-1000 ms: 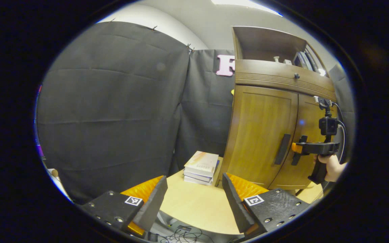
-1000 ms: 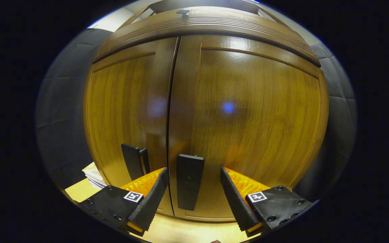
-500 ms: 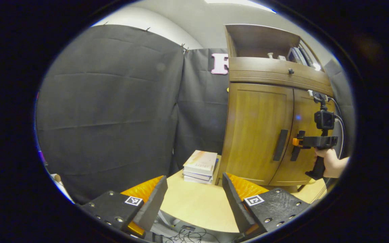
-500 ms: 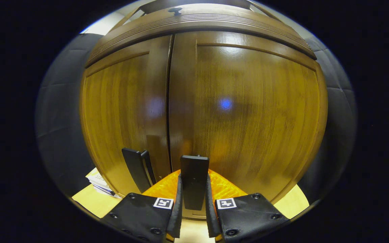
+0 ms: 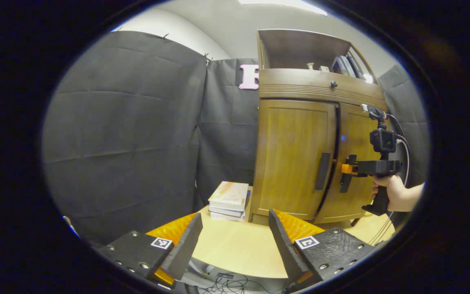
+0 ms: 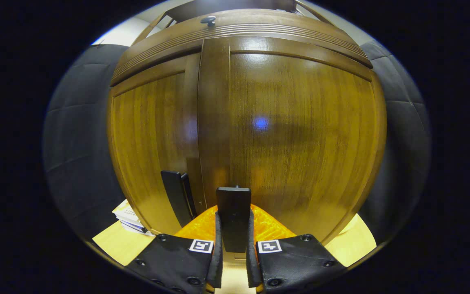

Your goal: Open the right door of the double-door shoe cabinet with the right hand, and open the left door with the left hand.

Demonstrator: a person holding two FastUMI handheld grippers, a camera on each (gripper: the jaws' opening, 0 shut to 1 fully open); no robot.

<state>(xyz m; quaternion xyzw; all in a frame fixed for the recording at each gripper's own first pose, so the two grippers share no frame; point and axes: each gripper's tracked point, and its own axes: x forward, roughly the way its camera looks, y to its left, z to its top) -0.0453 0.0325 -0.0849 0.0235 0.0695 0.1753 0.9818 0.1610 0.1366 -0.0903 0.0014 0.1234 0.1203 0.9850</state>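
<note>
In the right gripper view, nearest the camera, the right gripper (image 6: 233, 261) has its two black fingers with orange backing pressed against either side of the flat black bar handle of the right door (image 6: 233, 212), so it is clamped on that handle. Just left of it hangs the matching black handle of the left door (image 6: 176, 196), free of any contact. Behind the handles rises the glossy brown wooden right door (image 6: 300, 143), whose inner edge stands slightly forward of the brown wooden left door (image 6: 149, 139). Above both runs a ribbed wooden drawer front with a small dark round knob (image 6: 208, 19).

In the left gripper view, the left gripper (image 5: 235, 241) sits low in the foreground with its black fingers spread wide and nothing between them, above the pale wooden tabletop (image 5: 235, 249). Some dark cables (image 5: 222, 283) lie at the table's near edge. Farther back, a short stack of books (image 5: 229, 200) rests on the table just beside the cabinet's left side. The brown double-door shoe cabinet (image 5: 296, 155) stands beyond, well apart from the open fingers. A dark gap shows between its doors, the right one swung a little outward. A person's hand (image 5: 394, 196) grips the black handle of the right tool at that door.
</note>
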